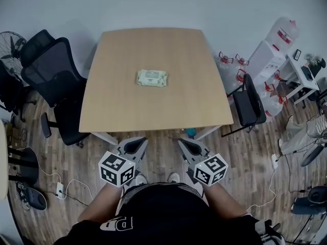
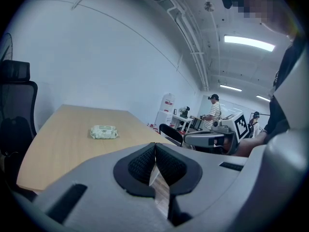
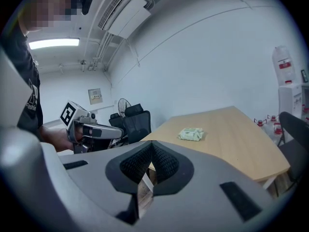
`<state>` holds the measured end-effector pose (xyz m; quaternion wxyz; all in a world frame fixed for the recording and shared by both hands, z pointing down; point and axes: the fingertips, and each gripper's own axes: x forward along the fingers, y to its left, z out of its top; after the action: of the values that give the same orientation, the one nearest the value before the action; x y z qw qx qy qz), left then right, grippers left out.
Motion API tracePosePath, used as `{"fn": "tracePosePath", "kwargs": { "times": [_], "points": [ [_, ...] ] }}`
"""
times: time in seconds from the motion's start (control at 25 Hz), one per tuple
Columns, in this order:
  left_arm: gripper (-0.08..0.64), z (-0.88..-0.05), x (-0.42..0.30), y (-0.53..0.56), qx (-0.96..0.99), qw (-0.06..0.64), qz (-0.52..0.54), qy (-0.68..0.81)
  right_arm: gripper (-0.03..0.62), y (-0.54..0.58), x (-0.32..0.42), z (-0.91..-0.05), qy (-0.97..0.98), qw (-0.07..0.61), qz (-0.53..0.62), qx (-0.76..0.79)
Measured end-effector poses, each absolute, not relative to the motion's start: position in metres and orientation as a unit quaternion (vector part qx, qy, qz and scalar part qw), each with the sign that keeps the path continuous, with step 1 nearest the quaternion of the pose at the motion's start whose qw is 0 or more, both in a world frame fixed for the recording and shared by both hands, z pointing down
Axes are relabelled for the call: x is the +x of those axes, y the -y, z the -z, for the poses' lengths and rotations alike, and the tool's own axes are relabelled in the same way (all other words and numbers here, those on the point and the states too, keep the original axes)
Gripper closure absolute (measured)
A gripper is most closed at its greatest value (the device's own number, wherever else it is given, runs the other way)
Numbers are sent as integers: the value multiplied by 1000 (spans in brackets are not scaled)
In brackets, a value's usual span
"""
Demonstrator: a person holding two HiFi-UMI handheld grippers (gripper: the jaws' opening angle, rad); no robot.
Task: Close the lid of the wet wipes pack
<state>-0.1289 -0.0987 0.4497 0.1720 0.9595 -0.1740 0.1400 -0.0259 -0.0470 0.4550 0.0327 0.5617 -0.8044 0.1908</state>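
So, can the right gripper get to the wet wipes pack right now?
Probably yes. The right gripper hangs short of the near edge of the table, jaws shut, and the wet wipes pack lies mid-table with only bare wood between. Nothing blocks the way; it would need a forward reach.

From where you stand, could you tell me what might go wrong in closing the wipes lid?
The wet wipes pack lies loose, so a push may slide it. Whether it is open is unclear. The left gripper and right gripper, both shut, hang short of the table: a long reach.
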Motion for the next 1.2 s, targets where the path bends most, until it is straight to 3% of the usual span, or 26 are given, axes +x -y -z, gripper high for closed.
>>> {"fn": "tracePosePath", "kwargs": {
  "times": [1.2],
  "points": [
    [541, -447, -143, 103, 961, 166, -140, 170, 589, 49, -40, -459, 802, 44, -196, 563]
  ]
}}
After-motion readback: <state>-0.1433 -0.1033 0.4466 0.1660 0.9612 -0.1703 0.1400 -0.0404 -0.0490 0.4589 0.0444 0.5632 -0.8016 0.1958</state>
